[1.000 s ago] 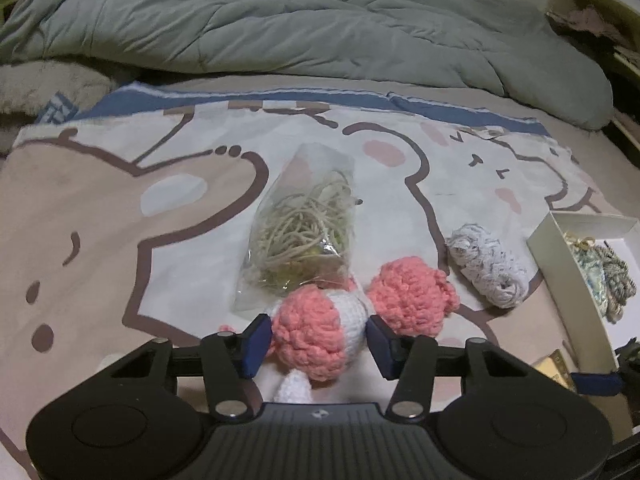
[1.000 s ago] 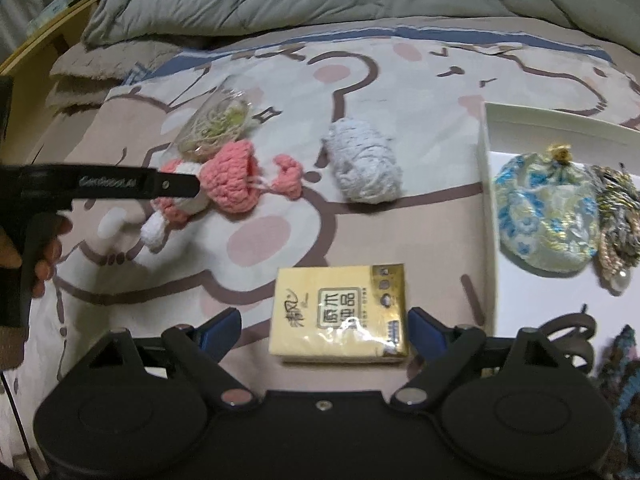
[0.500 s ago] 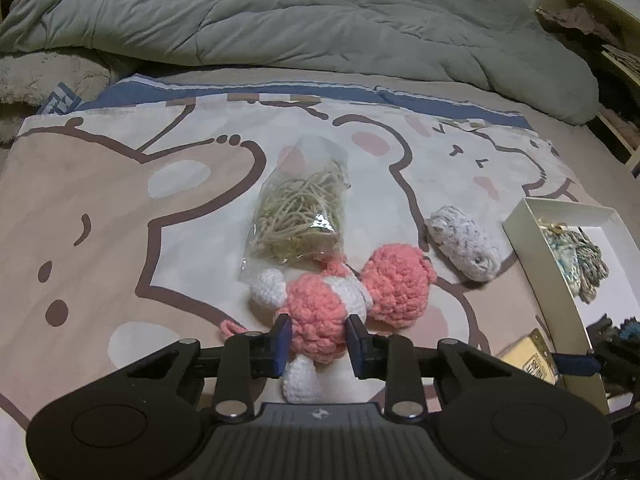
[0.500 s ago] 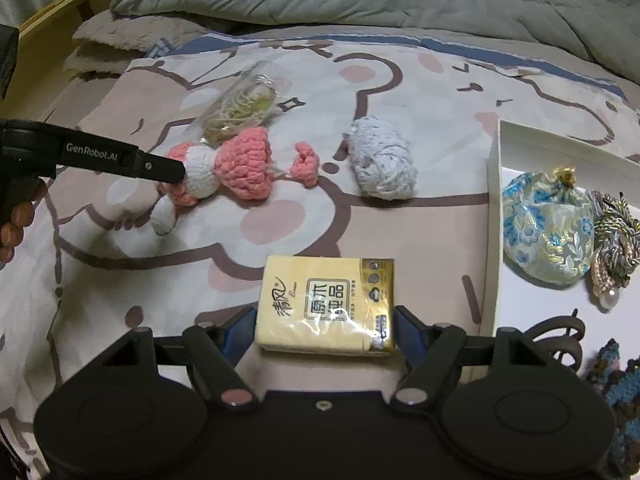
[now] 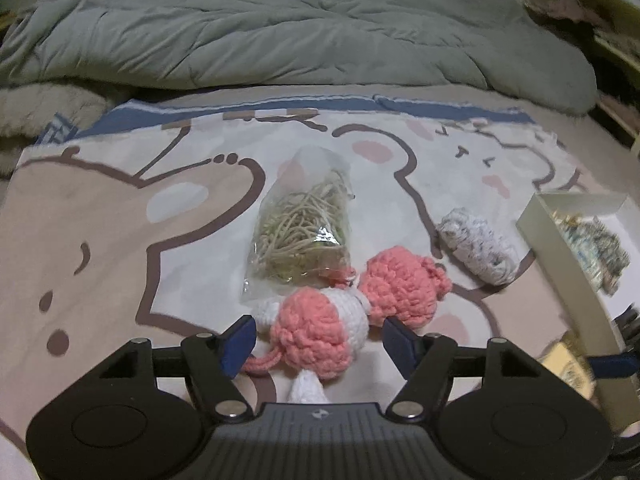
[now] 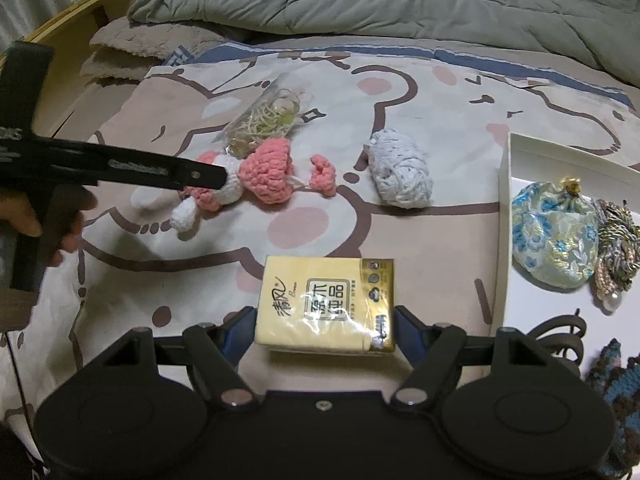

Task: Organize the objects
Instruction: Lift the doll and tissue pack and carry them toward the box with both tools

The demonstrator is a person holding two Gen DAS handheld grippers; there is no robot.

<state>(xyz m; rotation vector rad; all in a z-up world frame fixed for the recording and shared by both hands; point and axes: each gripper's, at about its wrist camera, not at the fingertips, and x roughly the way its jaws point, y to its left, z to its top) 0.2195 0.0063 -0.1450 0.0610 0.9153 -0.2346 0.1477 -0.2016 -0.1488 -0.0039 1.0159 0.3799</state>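
On the bed lies a cartoon blanket (image 6: 400,240) with big bear drawings. The yarn doll (image 5: 320,332) is the thing to steer by.

The left gripper (image 5: 320,338) points down at the yarn doll. Its jaws are opening. The doll's pink and white body sits between them, and the blue pads do not press on it. A hand (image 6: 36,220) holds this gripper at the left edge of the right wrist view.

Just behind the doll lies a clear bag of string (image 5: 300,232). It touches the doll's top. To the right of the doll, close by, lies a gray yarn bundle (image 6: 400,172).

In front of the doll and to its right lies a yellow tissue pack (image 6: 326,304). The right gripper (image 6: 326,328) has its jaws against the two short sides of the pack, holding it.

Far to the right of the doll sits a white box (image 6: 505,240). Inside it are a blue flowered pouch (image 6: 552,240) and a braided tassel (image 6: 614,248) with a pearl on it. They touch each other. A dark knitted thing (image 6: 616,384) shows at the near right corner.

Behind the doll, at the far end of the bed, is a rumpled gray quilt (image 5: 280,28).
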